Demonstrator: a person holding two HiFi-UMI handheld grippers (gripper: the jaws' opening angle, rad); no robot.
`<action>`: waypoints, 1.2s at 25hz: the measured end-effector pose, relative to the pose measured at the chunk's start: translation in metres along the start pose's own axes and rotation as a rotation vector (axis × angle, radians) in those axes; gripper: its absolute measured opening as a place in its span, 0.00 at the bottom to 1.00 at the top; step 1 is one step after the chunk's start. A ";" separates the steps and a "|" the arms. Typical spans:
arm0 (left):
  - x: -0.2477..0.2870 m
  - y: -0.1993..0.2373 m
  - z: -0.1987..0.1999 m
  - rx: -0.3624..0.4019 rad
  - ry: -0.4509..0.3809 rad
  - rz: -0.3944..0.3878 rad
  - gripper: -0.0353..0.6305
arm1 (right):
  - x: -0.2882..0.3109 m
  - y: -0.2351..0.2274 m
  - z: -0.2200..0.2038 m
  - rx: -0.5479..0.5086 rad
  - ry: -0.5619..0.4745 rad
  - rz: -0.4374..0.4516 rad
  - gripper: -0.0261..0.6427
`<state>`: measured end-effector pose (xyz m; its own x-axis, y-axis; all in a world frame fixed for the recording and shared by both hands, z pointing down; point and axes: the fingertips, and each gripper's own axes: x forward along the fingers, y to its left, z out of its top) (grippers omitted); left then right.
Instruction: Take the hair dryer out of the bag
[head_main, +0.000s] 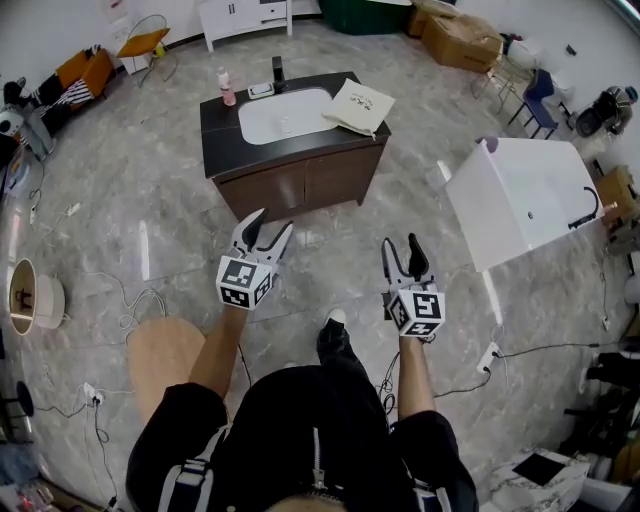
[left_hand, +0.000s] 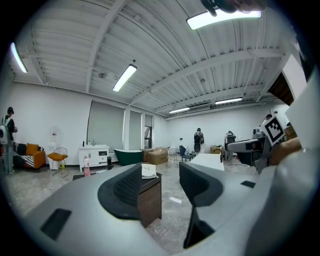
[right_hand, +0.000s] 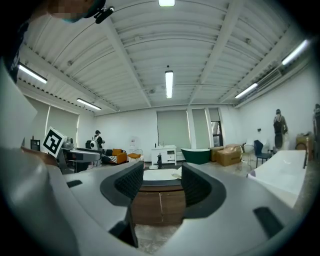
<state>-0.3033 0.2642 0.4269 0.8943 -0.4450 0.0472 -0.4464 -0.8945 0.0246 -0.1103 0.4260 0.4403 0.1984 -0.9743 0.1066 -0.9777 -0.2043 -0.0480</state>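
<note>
Your left gripper (head_main: 272, 222) and right gripper (head_main: 401, 243) are both released: jaws apart, nothing between them. They sit side by side at lower centre of the head view, over the grey marble-pattern floor (head_main: 150, 200). The flat cream fabric bag (head_main: 358, 106) lies at upper centre, on the right end of the black-topped brown wooden vanity cabinet (head_main: 300, 182), just beside its white oval basin (head_main: 280, 115). The hair dryer itself can't be made out in any view.
</note>
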 end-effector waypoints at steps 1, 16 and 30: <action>0.014 0.000 0.002 -0.004 -0.001 0.006 0.41 | 0.011 -0.010 0.003 0.002 0.004 0.007 0.39; 0.167 0.003 0.022 0.003 0.026 0.074 0.41 | 0.133 -0.120 0.027 0.018 0.013 0.109 0.38; 0.257 0.031 0.003 -0.031 0.036 0.074 0.41 | 0.208 -0.162 0.021 0.001 0.031 0.127 0.39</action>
<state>-0.0870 0.1215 0.4370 0.8574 -0.5074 0.0861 -0.5124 -0.8573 0.0503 0.0911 0.2548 0.4496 0.0709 -0.9890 0.1300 -0.9948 -0.0797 -0.0636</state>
